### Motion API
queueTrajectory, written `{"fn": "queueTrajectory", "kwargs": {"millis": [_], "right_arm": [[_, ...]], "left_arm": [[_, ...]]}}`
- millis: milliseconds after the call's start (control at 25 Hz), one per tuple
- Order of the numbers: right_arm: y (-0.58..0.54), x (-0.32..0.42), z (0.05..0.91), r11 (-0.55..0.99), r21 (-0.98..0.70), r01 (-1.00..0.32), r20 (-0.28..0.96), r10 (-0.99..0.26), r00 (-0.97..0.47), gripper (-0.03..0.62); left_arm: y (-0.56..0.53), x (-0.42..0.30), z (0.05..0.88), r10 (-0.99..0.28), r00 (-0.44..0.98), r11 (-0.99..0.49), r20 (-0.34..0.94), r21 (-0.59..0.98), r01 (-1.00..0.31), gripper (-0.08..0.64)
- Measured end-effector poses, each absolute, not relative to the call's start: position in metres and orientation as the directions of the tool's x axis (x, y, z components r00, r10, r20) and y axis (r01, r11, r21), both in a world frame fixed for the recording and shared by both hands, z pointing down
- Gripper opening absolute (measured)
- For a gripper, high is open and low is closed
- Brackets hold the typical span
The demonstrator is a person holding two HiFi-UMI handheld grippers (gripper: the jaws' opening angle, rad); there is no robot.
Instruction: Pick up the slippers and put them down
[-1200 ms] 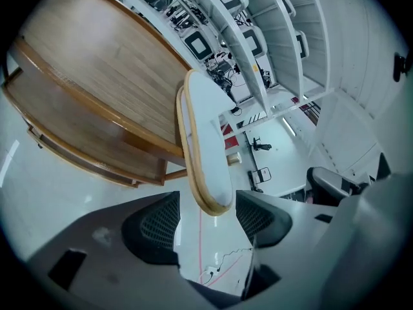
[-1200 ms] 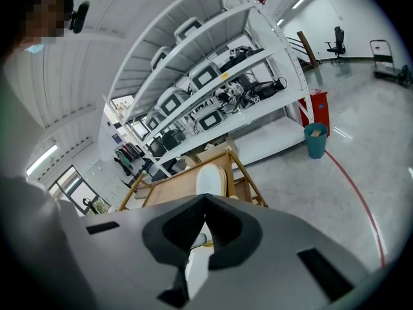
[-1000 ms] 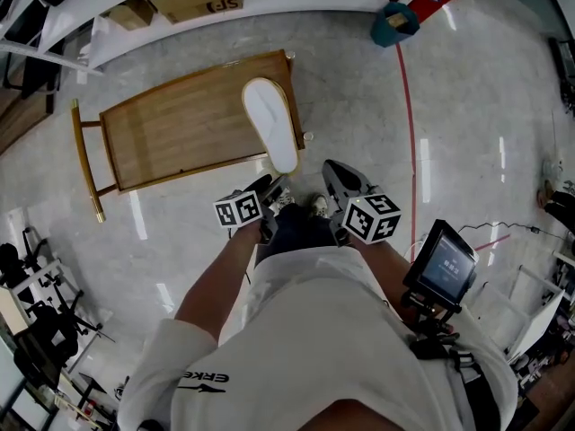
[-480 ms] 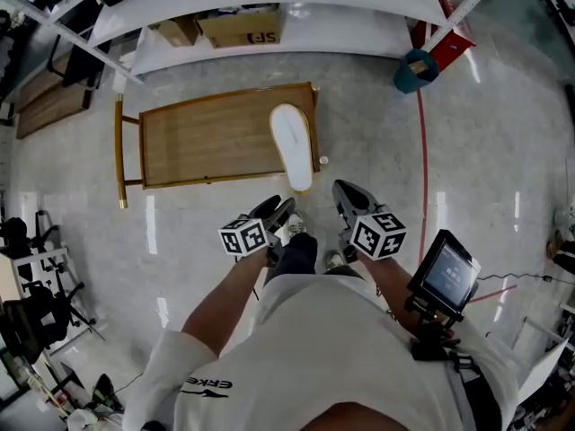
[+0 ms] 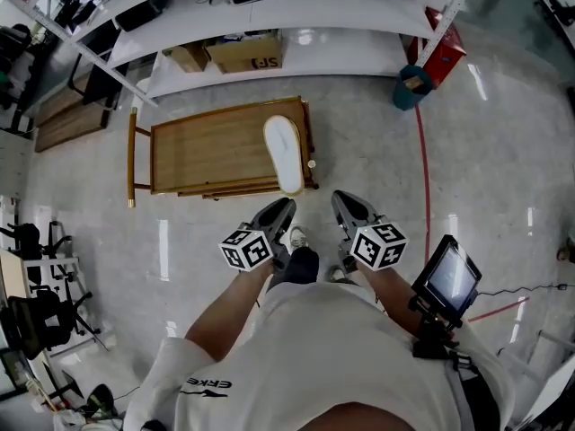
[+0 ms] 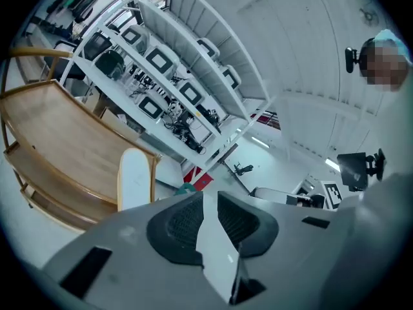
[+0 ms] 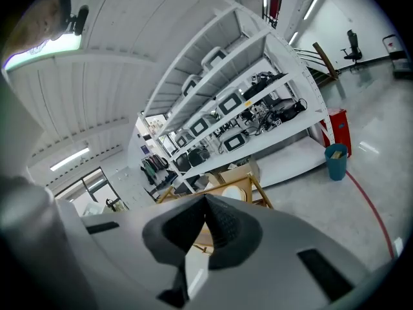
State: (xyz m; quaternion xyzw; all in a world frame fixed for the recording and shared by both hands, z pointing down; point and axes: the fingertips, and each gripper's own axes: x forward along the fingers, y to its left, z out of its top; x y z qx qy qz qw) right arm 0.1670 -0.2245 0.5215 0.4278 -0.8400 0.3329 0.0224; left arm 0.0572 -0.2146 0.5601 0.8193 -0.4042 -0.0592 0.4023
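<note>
Since the white slipper (image 5: 284,153) lies flat on the wooden table (image 5: 207,155), well apart from both grippers, the put-down looks done. The left gripper (image 5: 282,210) has just been closing its jaws on nothing, leaving a slit. The right gripper (image 5: 341,201) has its jaws together and is empty.

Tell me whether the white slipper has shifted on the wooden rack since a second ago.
No. The white slipper still lies across the right end of the wooden rack, its tip at the front edge as before.
</note>
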Motion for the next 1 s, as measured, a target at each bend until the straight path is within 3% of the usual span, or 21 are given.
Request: {"fn": "queueTrajectory", "kwargs": {"millis": [480, 1000], "right_arm": [[-0.149, 0.213, 0.480, 0.511, -0.533, -0.674, 0.242, -0.672, -0.700, -0.003], [-0.085, 0.167, 0.457, 0.620, -0.520, -0.588, 0.218, -0.569, -0.793, -0.003]], "left_arm": [[-0.137, 0.106, 0.517, -0.811, 0.567, -0.344, 0.147, 0.663, -0.664, 0.005], [-0.064, 0.059, 0.487, -0.900, 0.426, -0.263, 0.098, 0.656, -0.708, 0.004]]}}
